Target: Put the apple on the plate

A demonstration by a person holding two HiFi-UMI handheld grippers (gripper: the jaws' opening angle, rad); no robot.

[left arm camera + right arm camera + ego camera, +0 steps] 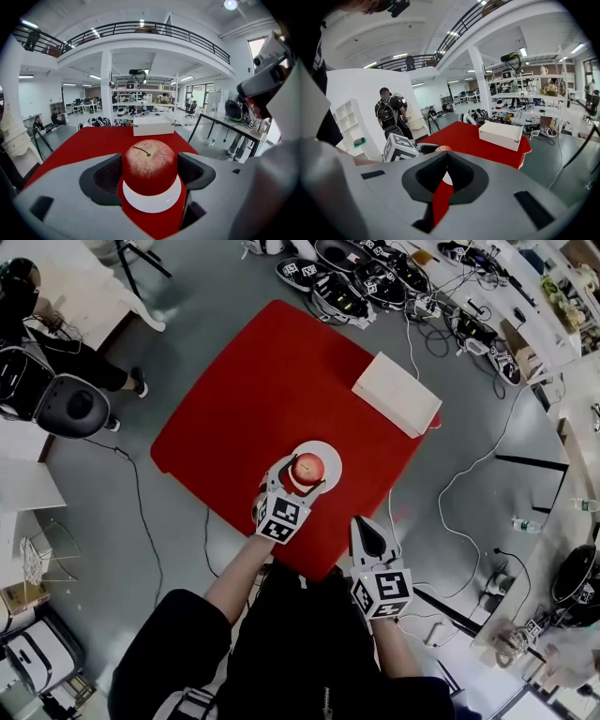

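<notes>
A red apple point(307, 468) point(149, 161) with a brown stem sits upright between the pads of my left gripper point(302, 476) point(149, 174), which is shut on it. The apple is over the middle of a small white plate point(329, 455) point(152, 200) on the red table point(272, 381); I cannot tell whether it rests on the plate. My right gripper point(366, 527) point(446, 161) hovers at the table's near edge, to the right of the plate, shut with nothing between its fingers. In the right gripper view the apple point(444, 148) peeks over the jaws.
A white box point(396, 393) point(153, 125) point(501, 133) lies at the table's far right corner. Cables, helmets and gear cover the floor beyond. A person sits at a desk at the far left point(37, 324).
</notes>
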